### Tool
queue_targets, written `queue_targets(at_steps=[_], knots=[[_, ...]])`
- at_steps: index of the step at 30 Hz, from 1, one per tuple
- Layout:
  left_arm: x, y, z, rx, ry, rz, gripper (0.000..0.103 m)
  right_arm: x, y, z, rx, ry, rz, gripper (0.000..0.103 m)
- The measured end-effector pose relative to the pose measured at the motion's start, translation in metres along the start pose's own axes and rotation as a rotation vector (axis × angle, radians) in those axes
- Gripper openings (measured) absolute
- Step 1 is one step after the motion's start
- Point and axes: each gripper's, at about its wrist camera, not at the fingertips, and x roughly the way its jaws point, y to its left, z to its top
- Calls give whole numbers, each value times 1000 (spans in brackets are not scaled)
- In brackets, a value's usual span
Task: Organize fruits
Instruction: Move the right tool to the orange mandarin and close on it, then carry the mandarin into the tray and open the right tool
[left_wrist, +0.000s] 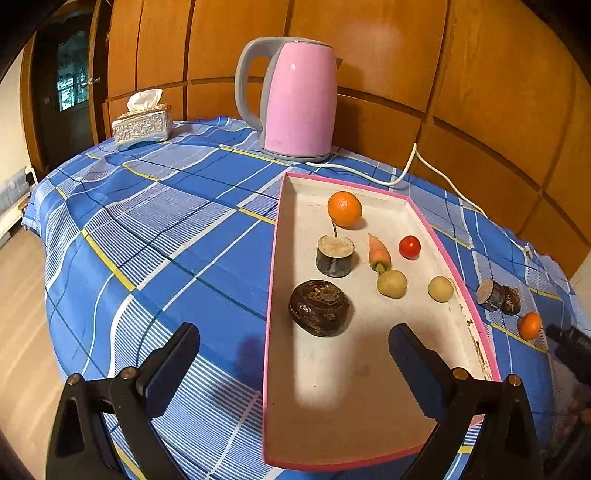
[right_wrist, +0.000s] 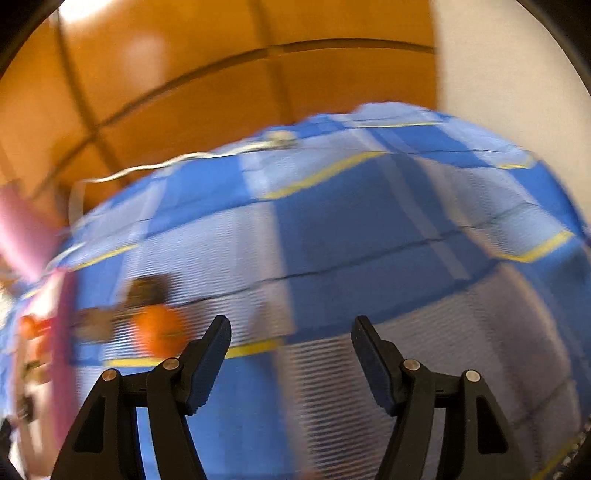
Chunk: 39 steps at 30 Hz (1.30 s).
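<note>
A pink-rimmed white tray lies on the blue plaid tablecloth. In it are an orange, a cut dark stub, a small carrot, a red tomato, two yellowish round fruits and a dark round fruit. Outside the tray on the right lie a dark stub and a small orange. My left gripper is open and empty above the tray's near end. My right gripper is open and empty; its view is blurred, with the small orange to its left.
A pink kettle stands at the back with its white cord trailing right. A silver tissue box sits at the back left. Wooden wall panels rise behind the table. The table's left edge drops to a wooden floor.
</note>
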Motion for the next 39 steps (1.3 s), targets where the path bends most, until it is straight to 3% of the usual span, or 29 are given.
queue_targets(at_steps=[2,4,10,11,12,13,23,39], knots=[[1,1,0,-2,3,0,103,-2,18,1,-43,8,101,69],[2,2,0,-10,10,-8,103,-1,34,1,-89,20,139,69],[3,4,0,-21,15,-9,103,25,64,4,-193,76,128,69],[3,4,0,-20,19,-6,103,31,68,2,-210,86,119,66],[4,4,0,-19,24,-4,103,35,71,2,-225,92,106,49],[4,4,0,-20,25,-3,103,41,73,0,-242,98,92,40],[7,6,-2,-27,42,38,103,36,68,-5,-270,38,107,39],[3,9,-4,-42,46,22,103,18,65,-11,-253,61,153,39]])
